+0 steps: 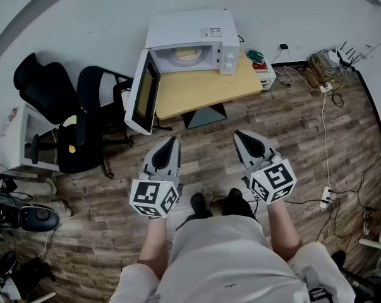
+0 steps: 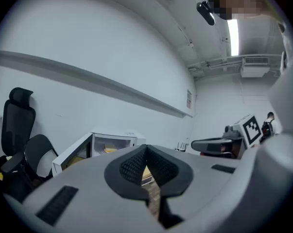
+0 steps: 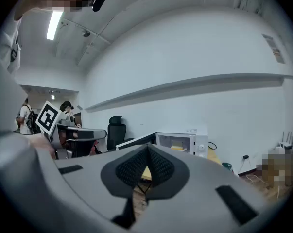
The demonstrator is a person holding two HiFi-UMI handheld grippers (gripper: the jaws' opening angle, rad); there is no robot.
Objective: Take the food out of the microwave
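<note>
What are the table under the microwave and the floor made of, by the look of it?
Table top: probably pale wood or laminate; it is smooth, matte and evenly yellowish. Floor: wood or wood-look planks, brown, with long board seams and streaky grain. The look leaves open which of the two it is.

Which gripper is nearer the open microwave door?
Left. The left gripper is just short of the door, slightly to its right in the head view. The right gripper is farther right, in front of the table. Neither touches the door.

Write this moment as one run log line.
microwave door: open | food: inside | left gripper: shut, empty | right gripper: shut, empty
</note>
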